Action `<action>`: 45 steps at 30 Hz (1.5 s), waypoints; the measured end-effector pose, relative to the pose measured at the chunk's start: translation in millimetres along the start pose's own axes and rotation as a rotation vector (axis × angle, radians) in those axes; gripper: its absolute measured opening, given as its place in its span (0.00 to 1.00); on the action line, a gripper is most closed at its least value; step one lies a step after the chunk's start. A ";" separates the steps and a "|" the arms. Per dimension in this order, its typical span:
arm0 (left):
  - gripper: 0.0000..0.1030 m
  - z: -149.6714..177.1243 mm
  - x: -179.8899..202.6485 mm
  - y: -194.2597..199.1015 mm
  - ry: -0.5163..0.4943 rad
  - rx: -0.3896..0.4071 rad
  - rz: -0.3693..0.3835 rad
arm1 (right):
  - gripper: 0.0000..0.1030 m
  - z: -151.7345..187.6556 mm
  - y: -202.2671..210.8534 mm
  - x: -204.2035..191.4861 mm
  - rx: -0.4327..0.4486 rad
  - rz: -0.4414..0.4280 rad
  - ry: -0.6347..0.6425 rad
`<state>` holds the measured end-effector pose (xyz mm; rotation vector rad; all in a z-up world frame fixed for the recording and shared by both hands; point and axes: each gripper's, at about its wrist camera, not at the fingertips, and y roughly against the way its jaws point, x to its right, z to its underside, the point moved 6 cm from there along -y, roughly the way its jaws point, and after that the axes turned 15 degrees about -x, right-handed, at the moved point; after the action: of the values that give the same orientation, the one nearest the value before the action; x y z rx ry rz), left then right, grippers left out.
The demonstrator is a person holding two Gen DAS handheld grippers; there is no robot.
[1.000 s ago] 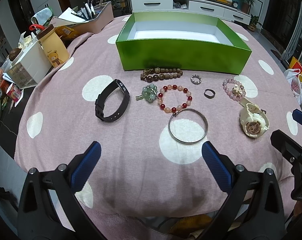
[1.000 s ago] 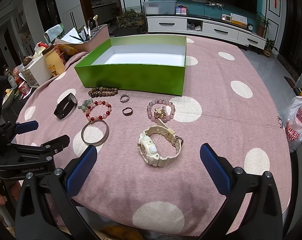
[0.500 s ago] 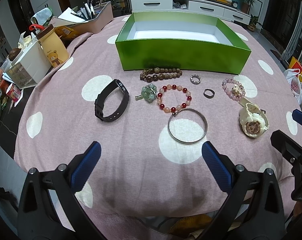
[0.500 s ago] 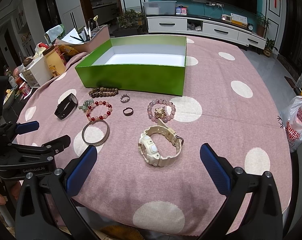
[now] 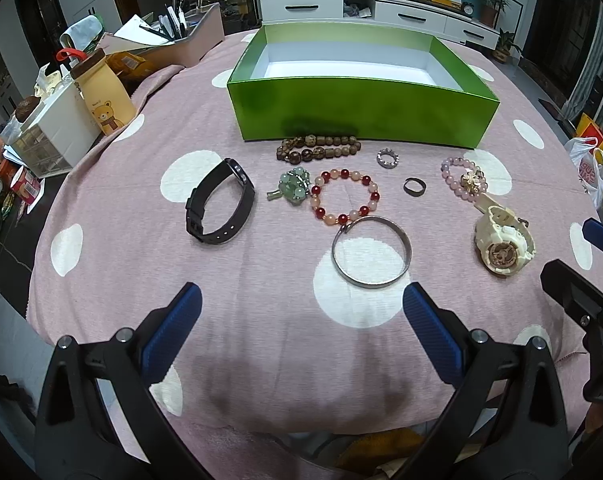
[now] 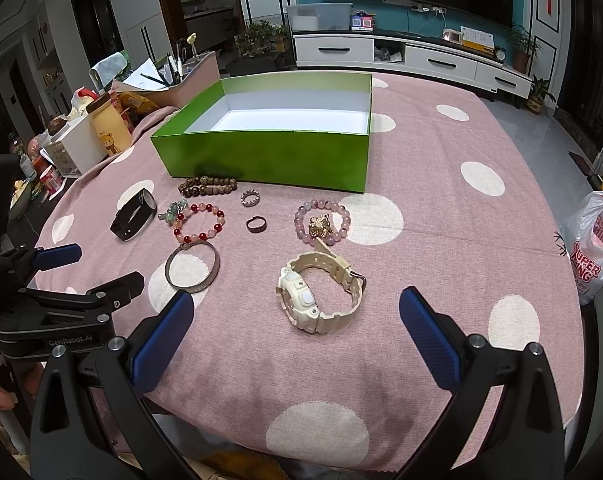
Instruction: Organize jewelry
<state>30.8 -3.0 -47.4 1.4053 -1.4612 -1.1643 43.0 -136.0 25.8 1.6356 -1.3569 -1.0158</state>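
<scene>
An open green box (image 5: 361, 108) (image 6: 269, 156) stands empty at the table's far side. In front of it lie a brown bead string (image 5: 319, 148), a black band (image 5: 221, 208), a green charm (image 5: 291, 190), a red-and-pink bead bracelet (image 5: 343, 198), a silver bangle (image 5: 371, 252), two small rings (image 5: 387, 158) (image 5: 414, 187), a pink bead bracelet (image 5: 463, 178) and a cream watch (image 5: 501, 244) (image 6: 319, 292). My left gripper (image 5: 297, 332) is open and empty, near the silver bangle. My right gripper (image 6: 295, 336) is open and empty, just short of the cream watch.
The round table has a pink cloth (image 5: 261, 300) with white dots. At the left edge stand a bear bottle (image 5: 105, 96), a small drawer unit (image 5: 53, 136) and a pen tray (image 5: 181, 36). A plastic bag (image 6: 593, 244) hangs off the right side.
</scene>
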 end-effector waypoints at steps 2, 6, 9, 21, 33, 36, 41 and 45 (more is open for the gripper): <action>0.98 0.2 1.5 0.1 0.004 0.003 0.008 | 0.99 -0.5 1.9 0.4 0.009 -0.005 0.001; 0.98 0.8 2.9 -0.9 0.029 0.010 0.084 | 0.99 -2.7 5.1 2.3 0.042 -0.026 0.024; 0.98 0.2 1.6 -5.3 0.046 0.015 0.119 | 0.99 -1.1 5.4 8.2 0.069 -0.044 0.044; 0.80 -6.5 6.7 -36.0 0.060 0.003 0.196 | 0.84 4.5 -17.0 9.0 0.096 -0.066 0.169; 0.38 -21.7 22.8 -55.4 0.015 -0.005 0.170 | 0.41 1.7 -51.3 -0.2 0.015 -0.101 0.264; 0.29 -20.0 26.1 -54.4 -0.019 0.003 0.149 | 0.34 3.0 -54.8 -0.1 0.004 -0.101 0.274; 0.11 -18.3 32.7 -53.1 -0.092 0.022 0.112 | 0.19 5.4 -55.9 0.8 0.006 -0.090 0.286; 0.03 -20.9 32.3 -53.5 -0.102 0.032 0.125 | 0.17 5.1 -56.3 3.6 0.010 -0.104 0.276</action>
<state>63.0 -35.4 -94.9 1.2721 -1.6213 -1.1523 60.0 -131.9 -28.1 1.7947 -1.1045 -0.8065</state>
